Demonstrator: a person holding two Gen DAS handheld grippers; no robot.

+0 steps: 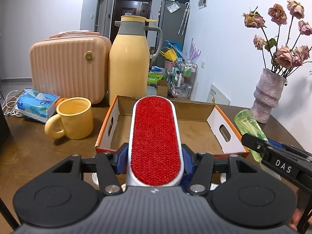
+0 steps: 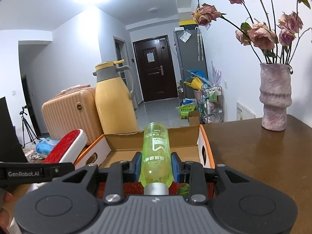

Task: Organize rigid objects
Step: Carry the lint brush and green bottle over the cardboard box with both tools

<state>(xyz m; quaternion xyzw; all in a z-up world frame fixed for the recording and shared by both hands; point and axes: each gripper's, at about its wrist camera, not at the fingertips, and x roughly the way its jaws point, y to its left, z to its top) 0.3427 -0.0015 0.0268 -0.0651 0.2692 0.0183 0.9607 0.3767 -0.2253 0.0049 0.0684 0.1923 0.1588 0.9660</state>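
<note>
My left gripper [image 1: 155, 160] is shut on a lint brush [image 1: 155, 136] with a red pad and white body; it points forward over the near edge of an open cardboard box [image 1: 224, 120] with orange rims. My right gripper [image 2: 156, 165] is shut on a clear green bottle [image 2: 156, 152] with a silver cap toward the camera, held just before the same box [image 2: 120, 142]. The bottle [image 1: 247, 124] and right gripper show at the right of the left wrist view. The brush [image 2: 66, 146] shows at the left of the right wrist view.
On the brown table stand a yellow mug [image 1: 74, 119], a yellow thermos jug [image 1: 128, 62], a pink ribbed case [image 1: 68, 68], a blue tissue pack [image 1: 37, 105] and a pink vase [image 1: 268, 95] of dried roses. White cables lie at far left.
</note>
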